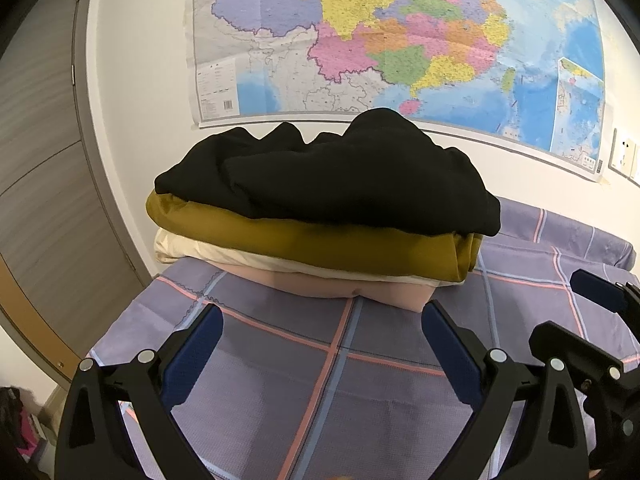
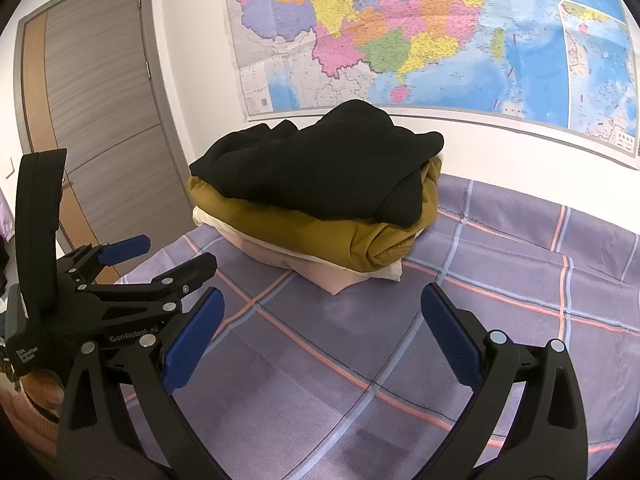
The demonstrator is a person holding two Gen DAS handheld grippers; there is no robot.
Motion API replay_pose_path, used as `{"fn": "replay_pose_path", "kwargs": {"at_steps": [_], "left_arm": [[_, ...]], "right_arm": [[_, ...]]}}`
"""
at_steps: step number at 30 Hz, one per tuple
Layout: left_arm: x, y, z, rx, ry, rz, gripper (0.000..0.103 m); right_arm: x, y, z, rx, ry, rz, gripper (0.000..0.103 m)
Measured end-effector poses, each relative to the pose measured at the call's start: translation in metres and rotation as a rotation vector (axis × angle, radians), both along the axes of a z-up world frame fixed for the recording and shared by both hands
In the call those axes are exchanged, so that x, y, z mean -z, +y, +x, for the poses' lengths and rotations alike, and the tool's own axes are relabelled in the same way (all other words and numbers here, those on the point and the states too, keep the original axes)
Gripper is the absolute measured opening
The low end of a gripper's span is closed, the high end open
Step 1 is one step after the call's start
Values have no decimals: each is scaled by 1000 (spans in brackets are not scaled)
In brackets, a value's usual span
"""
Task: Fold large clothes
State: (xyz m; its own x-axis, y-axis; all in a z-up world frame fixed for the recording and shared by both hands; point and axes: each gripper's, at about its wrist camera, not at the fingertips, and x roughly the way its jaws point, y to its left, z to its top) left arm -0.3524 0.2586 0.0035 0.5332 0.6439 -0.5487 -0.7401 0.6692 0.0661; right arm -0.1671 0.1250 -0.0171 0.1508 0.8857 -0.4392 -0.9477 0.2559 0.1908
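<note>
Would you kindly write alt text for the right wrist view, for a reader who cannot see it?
A stack of folded clothes, black on top, then mustard, cream and pink, sits on a plaid bedsheet below a wall map. The open right gripper points at it; the left gripper shows at left.

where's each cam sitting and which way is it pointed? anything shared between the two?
Left wrist: on the left gripper, low over the plaid bedspread, facing the clothes stack and wall map; right gripper at its right edge.
Right wrist: on the right gripper, same heading, from further right; left gripper at left.
Shared: stack, map, bedspread, door.
</note>
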Motion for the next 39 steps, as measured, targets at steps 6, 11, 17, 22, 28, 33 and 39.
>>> {"fn": "replay_pose_path", "kwargs": {"at_steps": [6, 11, 17, 22, 28, 33, 39], "left_arm": [[0, -1, -1, 10, -2, -10, 96], [0, -1, -1, 7, -2, -10, 96], [0, -2, 0, 9, -3, -7, 96], [-1, -3, 1, 10, -7, -7, 96], [-2, -4, -1, 9, -8, -12, 96], [-2, -4, 0, 7, -9, -9, 96], [-1, -3, 0, 5, -7, -11, 96]], "right_arm": [[-1, 1, 1, 2, 3, 0, 97], [-1, 1, 1, 5, 3, 3, 97], [-1, 0, 1, 9, 3, 5, 97], [-2, 0, 1, 6, 5, 9, 97], [-2, -1, 1, 3, 5, 10, 97], [-2, -1, 2, 1, 6, 10, 97], [-2, 0, 1, -2, 8, 7, 97]]}}
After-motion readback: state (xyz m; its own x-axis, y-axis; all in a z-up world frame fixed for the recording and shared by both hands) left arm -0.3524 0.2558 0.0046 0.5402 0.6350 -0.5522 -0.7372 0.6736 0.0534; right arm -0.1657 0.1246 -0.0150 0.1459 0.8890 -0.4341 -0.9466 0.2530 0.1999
